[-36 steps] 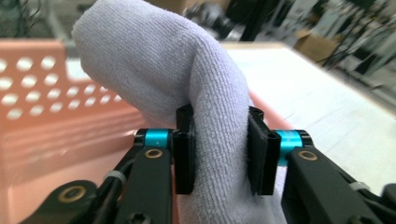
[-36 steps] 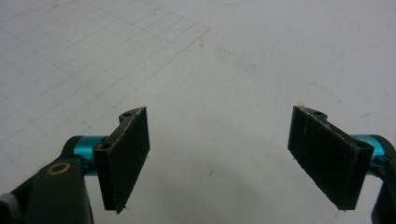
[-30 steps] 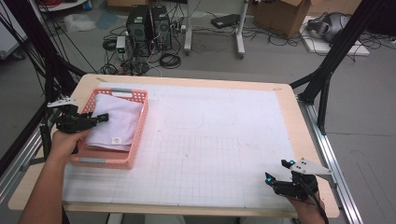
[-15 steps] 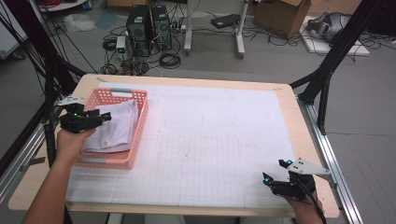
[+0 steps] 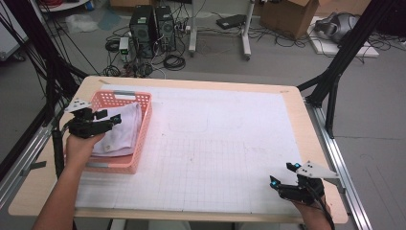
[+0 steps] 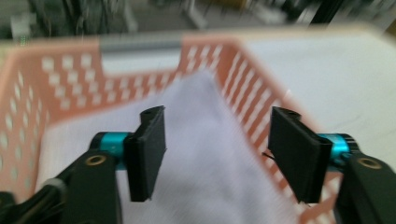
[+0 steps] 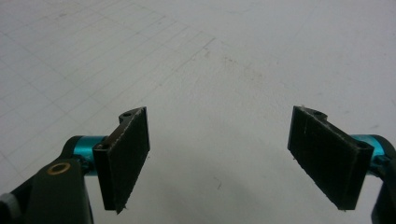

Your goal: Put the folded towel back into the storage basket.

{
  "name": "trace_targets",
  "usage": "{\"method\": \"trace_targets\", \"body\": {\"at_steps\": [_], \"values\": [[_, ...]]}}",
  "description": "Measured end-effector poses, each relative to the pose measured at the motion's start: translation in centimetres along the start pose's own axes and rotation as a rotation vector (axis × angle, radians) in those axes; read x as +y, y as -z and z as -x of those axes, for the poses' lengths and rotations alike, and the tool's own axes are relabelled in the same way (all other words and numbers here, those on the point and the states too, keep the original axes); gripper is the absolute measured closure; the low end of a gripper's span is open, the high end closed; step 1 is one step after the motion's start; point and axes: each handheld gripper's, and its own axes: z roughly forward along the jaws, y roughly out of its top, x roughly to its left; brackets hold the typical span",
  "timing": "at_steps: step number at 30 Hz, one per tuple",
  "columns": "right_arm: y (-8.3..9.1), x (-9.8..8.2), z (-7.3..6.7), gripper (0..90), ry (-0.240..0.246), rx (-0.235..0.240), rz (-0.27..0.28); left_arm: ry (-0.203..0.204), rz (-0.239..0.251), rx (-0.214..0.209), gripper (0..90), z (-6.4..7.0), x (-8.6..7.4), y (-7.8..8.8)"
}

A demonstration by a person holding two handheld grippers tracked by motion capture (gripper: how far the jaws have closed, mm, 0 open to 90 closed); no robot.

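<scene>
My left claw [image 5: 111, 120] hovers spread, jaws just opening, above the folded white cloth [image 5: 119, 134] lying in the pink perforated plastic basket [image 5: 141, 136], far left.

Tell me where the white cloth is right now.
In the high view the white cloth lies inside the pink basket at the table's left side, under the left gripper.

High view looks down over the table [image 5: 230, 120] — tongs cameras sit close, facing forward.
</scene>
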Motion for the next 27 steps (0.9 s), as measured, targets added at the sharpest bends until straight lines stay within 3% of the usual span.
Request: {"method": "trace_targets", "body": {"at_steps": [3, 6, 11, 16, 22, 27], "values": [[0.1, 0.1, 0.1, 20.0, -0.007, -0.002, 0.016, -0.008, 0.126, -0.039, 26.6, 1.5, 0.1, 1.2], [0.1, 0.2, 0.1, 19.9, -0.010, 0.000, 0.029, -0.031, 0.161, -0.062, 18.3, 3.3, 0.1, 1.7], [0.2, 0.6, 0.1, 19.9, -0.010, 0.006, 0.059, -0.043, 0.206, -0.154, 19.2, 6.5, -0.1, 2.2], [0.3, 0.9, 0.0, 18.1, -0.013, 0.006, 0.086, -0.074, 0.215, -0.248, 19.4, 10.1, -0.7, 2.7], [0.5, 1.2, -0.3, 18.0, 0.000, -0.009, 0.108, -0.106, 0.208, -0.311, 19.5, 13.8, -2.7, 2.5], [0.5, 1.3, -0.1, 17.9, 0.001, -0.016, 0.125, -0.117, 0.169, -0.353, 19.6, 16.4, -5.0, 1.6]]}}
